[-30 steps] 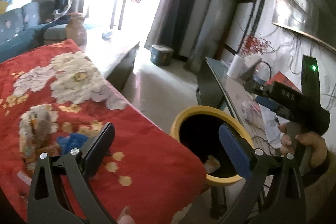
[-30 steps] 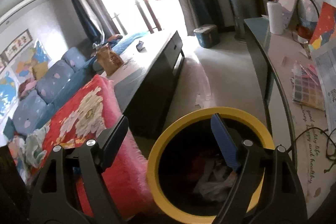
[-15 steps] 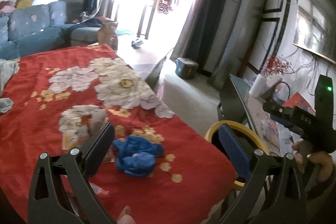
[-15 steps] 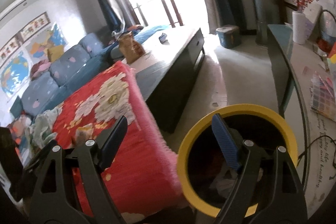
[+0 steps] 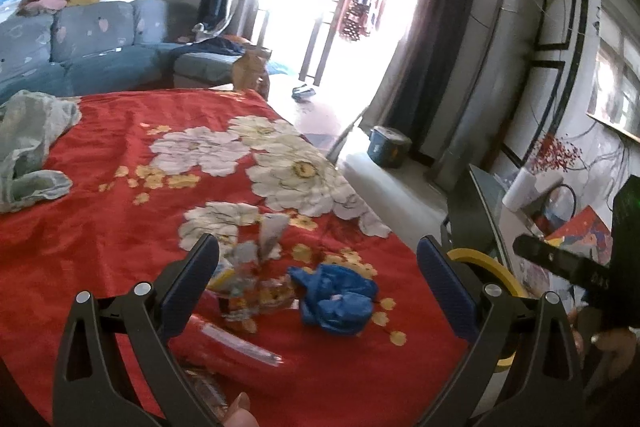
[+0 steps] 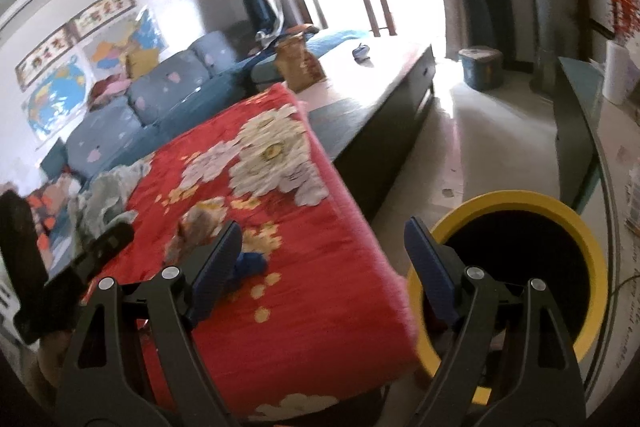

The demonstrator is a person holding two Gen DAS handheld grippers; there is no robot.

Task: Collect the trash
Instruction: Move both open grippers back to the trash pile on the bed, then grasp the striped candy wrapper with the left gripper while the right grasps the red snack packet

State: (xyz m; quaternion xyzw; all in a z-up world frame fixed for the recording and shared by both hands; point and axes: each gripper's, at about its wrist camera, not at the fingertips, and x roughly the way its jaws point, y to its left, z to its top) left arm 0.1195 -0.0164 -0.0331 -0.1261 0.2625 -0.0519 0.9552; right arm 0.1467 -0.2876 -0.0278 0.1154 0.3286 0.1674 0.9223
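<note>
Left gripper (image 5: 318, 273): jaws wide, nothing held, poised over the red floral blanket (image 5: 120, 227); right gripper (image 6: 322, 257) likewise wide and empty, near the yellow-rimmed bin (image 6: 516, 201). Trash in reach: crumpled blue wad (image 5: 334, 301), foil snack wrappers (image 5: 250, 281) beside it, best pinched centrally and carried clear of the blanket edge. Beyond: grey-green cloth (image 5: 28, 143), blue sofa (image 5: 96, 51), dark low table (image 6: 384, 99).

A red floral blanket (image 5: 120, 235) carries a blue crumpled bag (image 5: 336, 295), wrappers (image 5: 252, 279) and grey cloth (image 5: 28, 147).
</note>
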